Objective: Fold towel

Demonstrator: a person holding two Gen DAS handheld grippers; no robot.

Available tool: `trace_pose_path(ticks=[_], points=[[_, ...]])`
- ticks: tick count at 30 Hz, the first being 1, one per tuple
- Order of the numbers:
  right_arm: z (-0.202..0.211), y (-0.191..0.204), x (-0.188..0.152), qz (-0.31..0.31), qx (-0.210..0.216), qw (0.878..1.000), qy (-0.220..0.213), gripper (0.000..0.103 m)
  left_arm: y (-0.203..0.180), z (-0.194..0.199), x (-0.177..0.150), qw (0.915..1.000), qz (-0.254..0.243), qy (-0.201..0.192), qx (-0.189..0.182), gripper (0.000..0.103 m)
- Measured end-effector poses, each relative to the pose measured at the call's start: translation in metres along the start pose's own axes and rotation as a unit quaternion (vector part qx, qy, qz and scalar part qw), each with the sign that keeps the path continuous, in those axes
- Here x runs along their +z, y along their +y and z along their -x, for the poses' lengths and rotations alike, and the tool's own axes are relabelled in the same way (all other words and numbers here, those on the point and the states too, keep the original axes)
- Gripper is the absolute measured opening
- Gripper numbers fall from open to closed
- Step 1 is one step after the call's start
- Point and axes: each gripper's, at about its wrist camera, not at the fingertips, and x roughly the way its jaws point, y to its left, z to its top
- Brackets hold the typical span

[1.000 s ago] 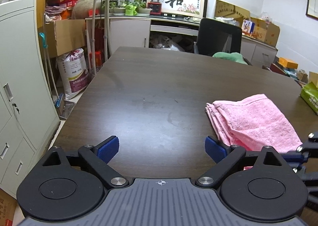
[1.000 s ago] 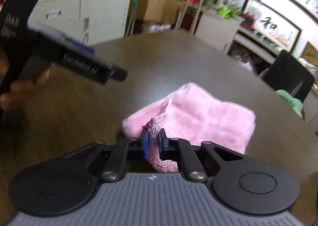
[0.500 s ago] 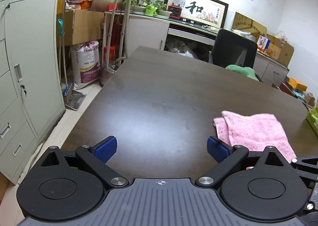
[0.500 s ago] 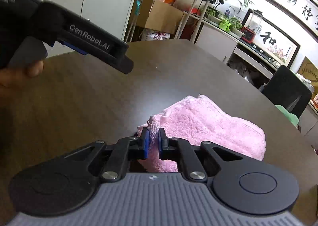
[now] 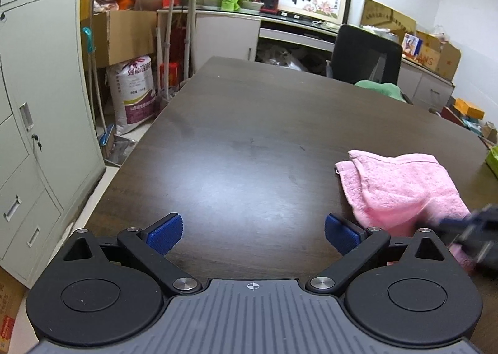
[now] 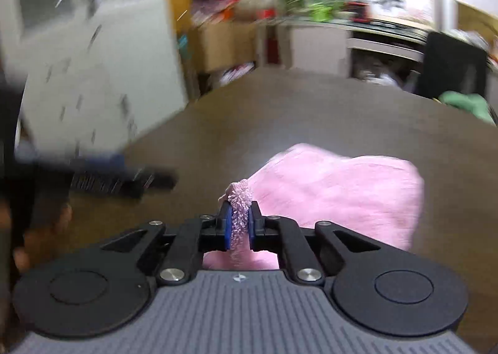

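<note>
A pink towel [image 5: 401, 189] lies folded on the dark table [image 5: 249, 136], at the right in the left wrist view. My left gripper [image 5: 252, 231] stands open over bare tabletop to the left of it, with nothing between its blue pads. My right gripper [image 6: 239, 223] pinches a fringed corner of the towel [image 6: 336, 192], which bulges up behind the fingers; the jaws are closing a little tighter on it. The right wrist view is blurred by motion. The right gripper [image 5: 476, 229] shows as a dark blur at the towel's near corner. The left gripper [image 6: 124, 179] and a hand [image 6: 46, 229] appear at the left.
A black office chair [image 5: 364, 52] with a green cloth [image 5: 381, 89] stands at the table's far edge. Grey cabinets [image 5: 37, 105] and a sack [image 5: 137, 92] line the left side beyond the table edge. A green box [image 5: 491, 161] sits at the right edge.
My right gripper has rolled and swung sideways with the towel corner, blurring its view, and the near part of the towel has bunched up. The left gripper stays open and nearly still.
</note>
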Motion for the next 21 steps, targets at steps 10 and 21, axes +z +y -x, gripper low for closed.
trace_pose_path(ticks=[10,21], points=[[0.046,-0.037,0.030,-0.016,-0.051,0.991,-0.122,0.011,0.003,0.004,0.000,1.0000,0.003,-0.008,-0.004,0.103],[-0.056,0.036,-0.026,0.114,-0.017,0.991,0.068,0.017,0.005,0.005,-0.002,0.9999,0.003,-0.006,-0.008,0.103]])
